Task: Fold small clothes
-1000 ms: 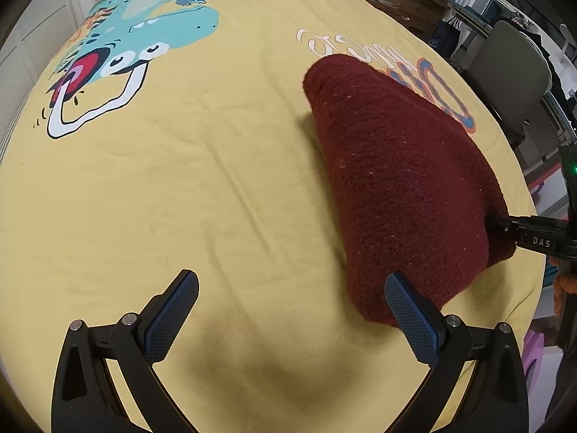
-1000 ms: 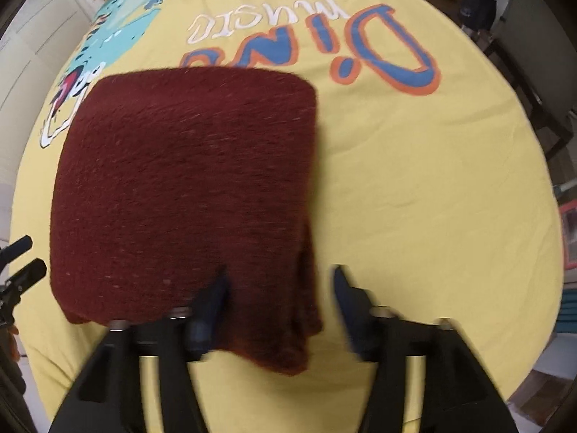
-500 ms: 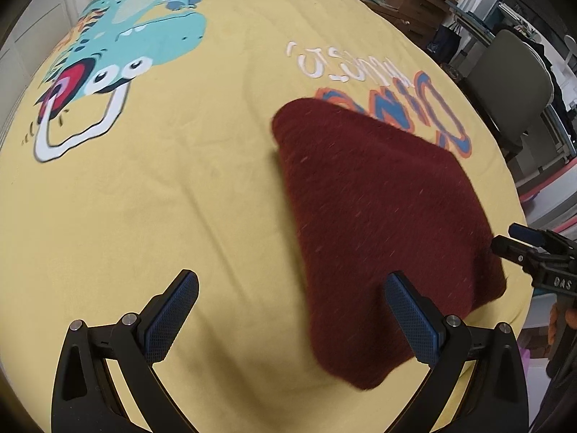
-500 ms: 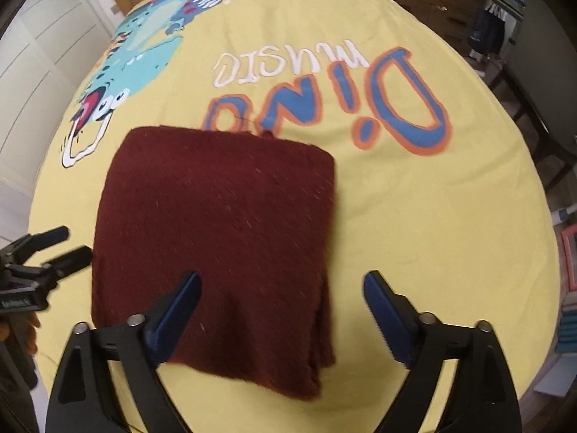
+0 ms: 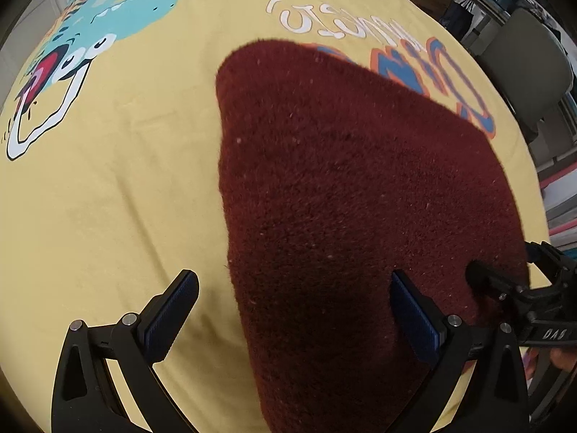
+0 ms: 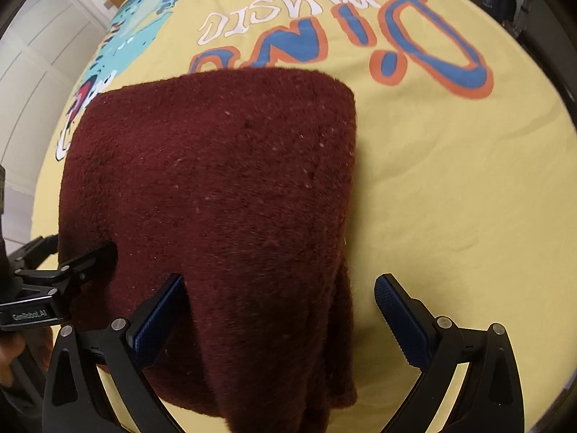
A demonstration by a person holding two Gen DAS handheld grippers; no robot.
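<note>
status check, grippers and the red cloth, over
Left gripper open over the folded maroon cloth. Right gripper open, jaws just widened, straddling its near edge. Yellow bedspread clear around it.

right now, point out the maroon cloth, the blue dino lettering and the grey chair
maroon cloth [image 6: 223, 195], right wrist view, middle of top layer
blue dino lettering [image 6: 432, 36], right wrist view, big D
grey chair [image 5: 523, 65], left wrist view, backrest

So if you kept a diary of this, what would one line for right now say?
stage: folding | item: folded maroon fleece garment on dinosaur-print yellow sheet | left claw: open, over garment's edge | right claw: open, just released, astride garment's corner
</note>
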